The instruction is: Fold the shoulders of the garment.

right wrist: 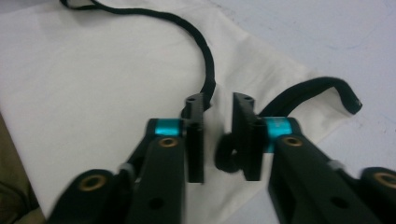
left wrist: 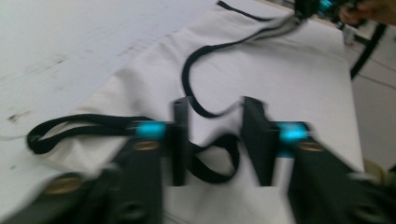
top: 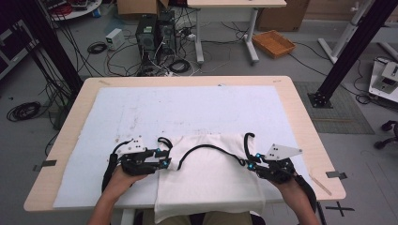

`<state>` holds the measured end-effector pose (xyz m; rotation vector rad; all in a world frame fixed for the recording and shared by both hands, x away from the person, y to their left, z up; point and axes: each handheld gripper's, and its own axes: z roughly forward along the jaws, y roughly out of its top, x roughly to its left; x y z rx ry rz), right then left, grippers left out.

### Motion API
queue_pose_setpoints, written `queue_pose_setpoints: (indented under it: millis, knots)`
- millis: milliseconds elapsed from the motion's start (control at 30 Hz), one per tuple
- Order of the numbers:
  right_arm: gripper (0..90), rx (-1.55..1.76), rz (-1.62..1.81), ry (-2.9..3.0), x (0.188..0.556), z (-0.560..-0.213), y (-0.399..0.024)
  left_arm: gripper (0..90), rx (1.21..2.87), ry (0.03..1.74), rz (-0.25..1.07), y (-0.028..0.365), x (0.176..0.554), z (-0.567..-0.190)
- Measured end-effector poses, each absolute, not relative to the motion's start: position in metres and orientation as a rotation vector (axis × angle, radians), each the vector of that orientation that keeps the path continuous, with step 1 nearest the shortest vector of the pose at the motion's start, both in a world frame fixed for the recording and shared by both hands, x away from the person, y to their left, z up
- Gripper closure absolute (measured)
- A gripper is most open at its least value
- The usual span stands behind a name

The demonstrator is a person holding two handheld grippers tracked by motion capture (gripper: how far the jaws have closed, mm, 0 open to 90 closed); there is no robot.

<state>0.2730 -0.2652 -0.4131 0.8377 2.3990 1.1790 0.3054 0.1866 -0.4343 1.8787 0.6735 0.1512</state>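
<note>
Soft, light, floppy white cloth bag [top: 209, 176] on the surface's near edge, best taken by its black straps [top: 206, 151] (slack loops); left tongs [top: 165, 158] half open, right tongs [top: 249, 161] narrowly apart, both gripping nothing.

The high view looks forward and down on my table [top: 300, 122] from above my side. Each gripper view rides close, looking along my jaws toward 12 o'clock; all share the white cloth bag [top: 211, 178].
</note>
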Motion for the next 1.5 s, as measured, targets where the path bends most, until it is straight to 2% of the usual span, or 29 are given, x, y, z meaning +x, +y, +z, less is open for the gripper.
queue_pose_setpoints:
  millis: [100,300,333,367,433,467,533,567,600,700,767,867,1033,1067,1100,1133,1400,1467,1500]
  knots:
    - [64.1,0.875,1.181,2.346,0.277,-0.415,-0.266,45.2,1.828,0.768,0.231,0.192,0.309,-0.433]
    - [60.8,0.867,1.056,2.414,0.288,-0.434,-0.251,46.8,1.806,0.921,0.380,0.193,0.322,-0.431]
    - [65.3,0.855,0.987,2.447,0.289,-0.441,-0.247,46.9,1.805,0.937,0.399,0.192,0.324,-0.430]
    - [65.3,0.855,0.987,2.447,0.289,-0.441,-0.247,46.9,1.810,0.945,0.413,0.190,0.327,-0.430]
    - [84.0,0.830,0.984,2.494,0.288,-0.443,-0.247,46.9,1.825,0.947,0.435,0.188,0.331,-0.429]
    - [89.1,0.818,0.972,2.507,0.286,-0.442,-0.247,47.1,1.832,0.945,0.442,0.186,0.333,-0.429]
    - [89.0,0.805,0.974,2.524,0.284,-0.440,-0.249,48.0,1.855,0.938,0.465,0.183,0.337,-0.430]
    - [85.8,0.809,0.990,2.516,0.284,-0.439,-0.250,48.6,1.876,0.932,0.472,0.181,0.339,-0.430]
    - [71.5,0.829,1.024,2.488,0.284,-0.438,-0.251,50.0,1.900,0.918,0.479,0.180,0.342,-0.431]
    - [61.6,0.897,1.100,2.420,0.286,-0.435,-0.256,51.0,1.982,0.883,0.500,0.173,0.351,-0.435]
    - [58.8,0.902,1.097,2.408,0.287,-0.435,-0.256,53.4,2.024,0.862,0.491,0.169,0.356,-0.438]
    - [56.5,0.901,1.078,2.413,0.288,-0.438,-0.254,62.8,2.070,0.844,0.489,0.163,0.361,-0.443]
    - [56.0,0.897,1.077,2.419,0.288,-0.438,-0.252,71.7,2.119,0.837,0.510,0.157,0.367,-0.450]
    - [56.0,0.896,1.081,2.419,0.288,-0.438,-0.252,84.5,2.133,0.830,0.525,0.156,0.366,-0.450]
    - [56.0,0.896,1.081,2.419,0.288,-0.438,-0.252,84.5,2.141,0.830,0.543,0.156,0.366,-0.450]
    - [55.9,0.891,1.083,2.418,0.289,-0.438,-0.252,88.2,2.133,0.841,0.544,0.157,0.367,-0.450]
    - [54.5,0.901,1.080,2.411,0.288,-0.438,-0.252,89.4,1.995,0.963,0.565,0.168,0.373,-0.446]
    - [54.3,0.891,1.087,2.408,0.287,-0.438,-0.253,85.9,1.974,0.911,0.546,0.168,0.368,-0.443]
    - [54.1,0.890,1.087,2.406,0.287,-0.438,-0.253,81.4,1.976,0.873,0.514,0.167,0.366,-0.442]
